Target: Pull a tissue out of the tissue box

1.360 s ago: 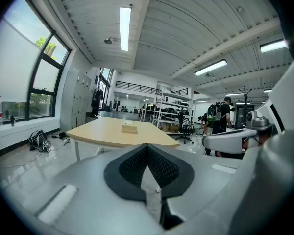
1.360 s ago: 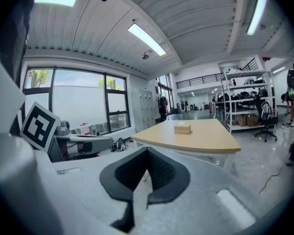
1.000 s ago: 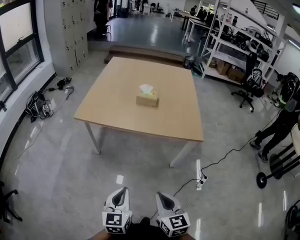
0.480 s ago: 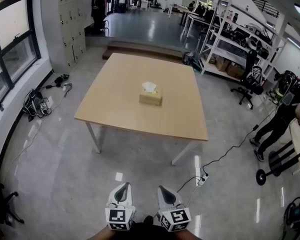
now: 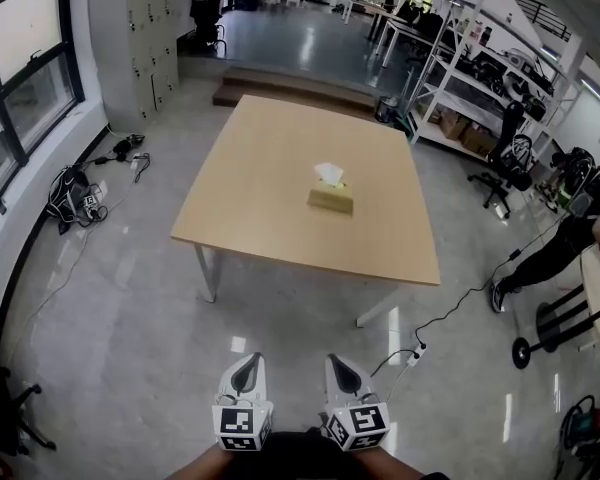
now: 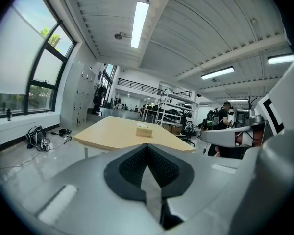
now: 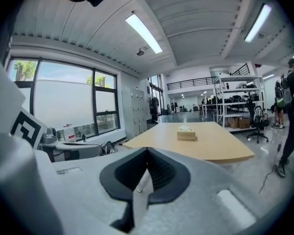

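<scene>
Barely begun, by the look of it. Nothing pulled yet: can see tissue (image 5: 329, 174) poking up from slot of box (image 5: 330, 201), upright, untouched. Find box near middle of table (image 5: 270, 218), a bit toward its right side, well apart from both grippers.

Holding L gripper (image 5: 246, 368) and R gripper (image 5: 341, 368) low, close to body, side by side over floor, short of table's near edge. In L gripper view: jaws pressed together, nothing btwn pads, box far ahead on tabletop. Same in R gripper view: closed tight, empty, box ahead & slightly right.

Left to do, prob.:
- close gap to table, get w/in reach of box
- open one set of jaws, pinch tissue tip
- draw up & out
- maybe pin box w/ other gripper; light cardboard, likely to ride up w/ tissue

Count of task things: 1 box, 1 tissue showing, 1 table, 2 grippers.

Elsewhere:
- 1 person (image 5: 570, 243) at right edge of head view
- 1 power strip (image 5: 417, 354) w/ cable on floor near table's right leg
- 1 bag (image 5: 75, 203) w/ loose cables on floor at left, by window
- 1 office chair (image 5: 505, 168) beyond table's right side
- shelf racks (image 5: 470, 78) behind that, no. unclear
- more ppl far back, too small to count
</scene>
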A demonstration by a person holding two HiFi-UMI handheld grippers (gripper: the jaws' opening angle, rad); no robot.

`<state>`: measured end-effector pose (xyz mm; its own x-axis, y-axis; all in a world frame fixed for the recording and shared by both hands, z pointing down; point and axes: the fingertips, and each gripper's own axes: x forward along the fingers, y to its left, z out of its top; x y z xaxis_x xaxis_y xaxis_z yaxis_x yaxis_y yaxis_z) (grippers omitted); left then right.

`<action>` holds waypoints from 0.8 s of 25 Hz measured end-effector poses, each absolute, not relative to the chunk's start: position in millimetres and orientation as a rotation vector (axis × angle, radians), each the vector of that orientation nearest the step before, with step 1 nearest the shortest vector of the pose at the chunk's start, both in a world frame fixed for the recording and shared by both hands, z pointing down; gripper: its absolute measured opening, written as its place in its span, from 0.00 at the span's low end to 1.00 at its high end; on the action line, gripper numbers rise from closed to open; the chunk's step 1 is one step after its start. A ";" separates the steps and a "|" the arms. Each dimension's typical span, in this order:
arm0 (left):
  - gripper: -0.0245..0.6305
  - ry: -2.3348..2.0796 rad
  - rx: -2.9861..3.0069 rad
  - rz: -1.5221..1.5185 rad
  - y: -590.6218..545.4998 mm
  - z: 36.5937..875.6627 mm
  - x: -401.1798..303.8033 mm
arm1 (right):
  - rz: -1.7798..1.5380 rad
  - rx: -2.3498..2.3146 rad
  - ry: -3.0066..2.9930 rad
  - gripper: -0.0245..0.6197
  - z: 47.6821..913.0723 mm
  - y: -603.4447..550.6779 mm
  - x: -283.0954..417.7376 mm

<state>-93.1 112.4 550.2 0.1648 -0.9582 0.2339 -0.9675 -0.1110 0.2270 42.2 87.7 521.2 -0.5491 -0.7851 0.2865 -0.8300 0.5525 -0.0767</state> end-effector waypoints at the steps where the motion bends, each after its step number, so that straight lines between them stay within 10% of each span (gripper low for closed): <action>1: 0.07 -1.839 2.121 0.037 112.1 550.4 -100.0 | 0.292 1.354 -2.565 0.02 520.4 87.0 34.0; 20: 0.07 -2.000 1.989 -0.061 135.5 537.0 -209.4 | 0.185 1.222 -2.646 0.02 504.6 84.5 -72.3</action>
